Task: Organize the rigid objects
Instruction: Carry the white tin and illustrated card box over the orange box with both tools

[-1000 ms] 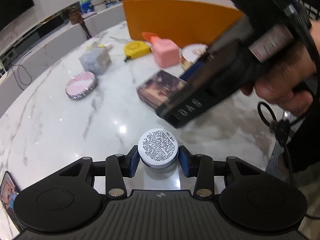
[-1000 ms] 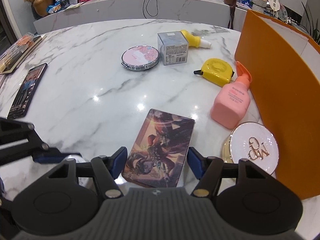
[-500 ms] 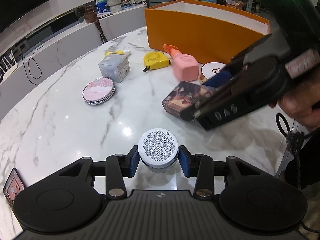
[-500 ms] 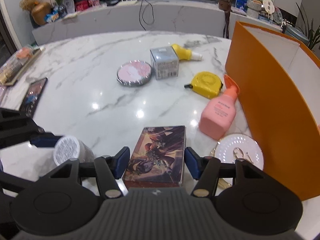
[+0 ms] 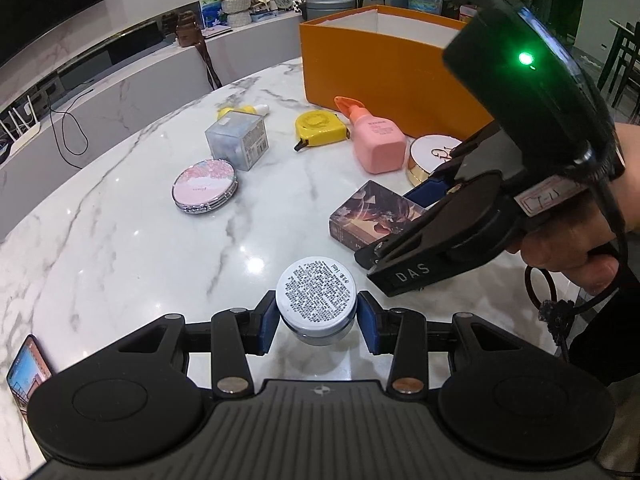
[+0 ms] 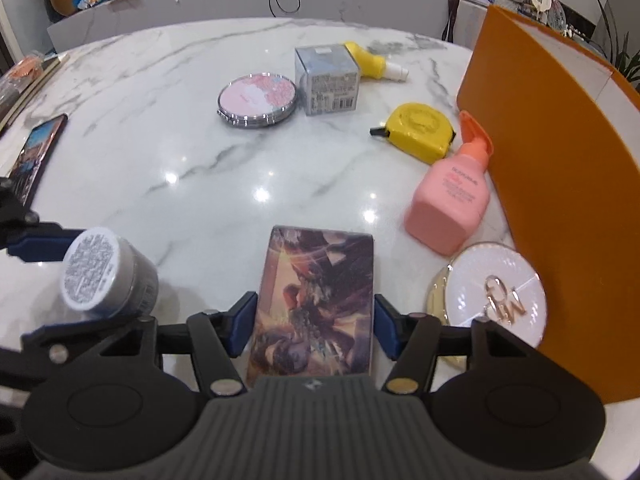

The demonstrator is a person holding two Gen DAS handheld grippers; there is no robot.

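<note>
On the marble table (image 6: 160, 128), the left gripper (image 5: 316, 320) clamps the small jar (image 5: 316, 294); the right gripper (image 6: 314, 326), jaws just closing, squeezes the card box (image 6: 316, 280). A shallow grip might let it slip.

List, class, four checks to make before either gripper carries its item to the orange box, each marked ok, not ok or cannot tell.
1. Left gripper shut on the jar: ok.
2. Right gripper has just been closing around the picture box; firm hold: cannot tell.
3. Orange box open on top: ok.
4. Pink bottle and white compact lie by the orange box, beside the right gripper's way: not ok.
</note>
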